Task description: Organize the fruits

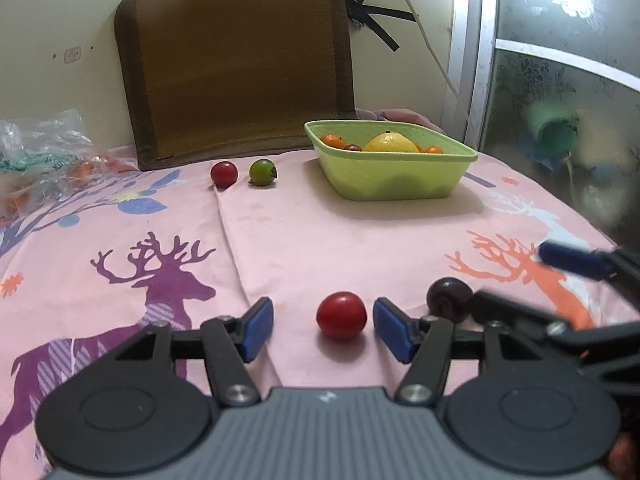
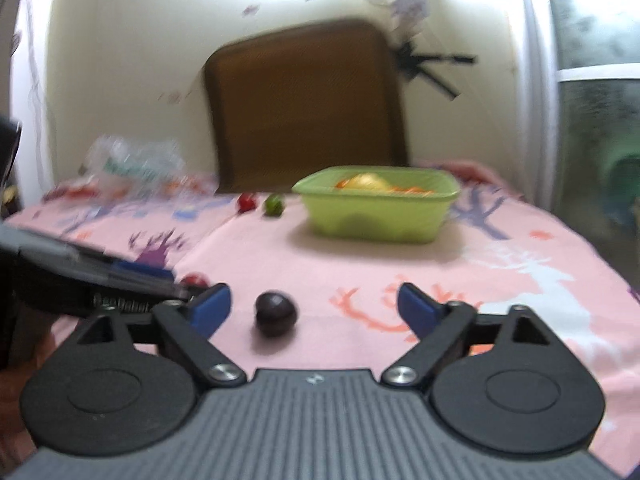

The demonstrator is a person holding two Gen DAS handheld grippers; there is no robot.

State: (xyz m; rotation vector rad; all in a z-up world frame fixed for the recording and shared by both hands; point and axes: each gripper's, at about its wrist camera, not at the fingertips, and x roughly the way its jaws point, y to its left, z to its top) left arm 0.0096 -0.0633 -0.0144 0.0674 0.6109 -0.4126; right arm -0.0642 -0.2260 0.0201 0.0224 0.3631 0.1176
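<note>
- Fruit lies in several places on the table (image 1: 320, 232), which is covered by a pink cloth with deer prints.
- In the left wrist view, a red tomato (image 1: 341, 315) rests at lower centre, between the blue pads of the left gripper (image 1: 323, 330); the jaws are spread wide and touch nothing.
- Just to the right of it sits a dark plum-like fruit (image 1: 449, 299). In the right wrist view this same fruit lies left of centre, inside the span of the right gripper (image 2: 314, 311), whose jaws are also released and clear of it.
- The green basket (image 1: 400, 184) stands at centre right, further back, and already holds a yellow fruit and some orange ones.
- A second red tomato (image 1: 224, 174) and a green tomato (image 1: 262, 172) wait at upper centre, left of the basket, close to each other.
- My judgement: the small round fruits are light, smooth and soft, so they can roll away or bruise. Each one should be taken across its widest middle, with gentle closing only.
</note>
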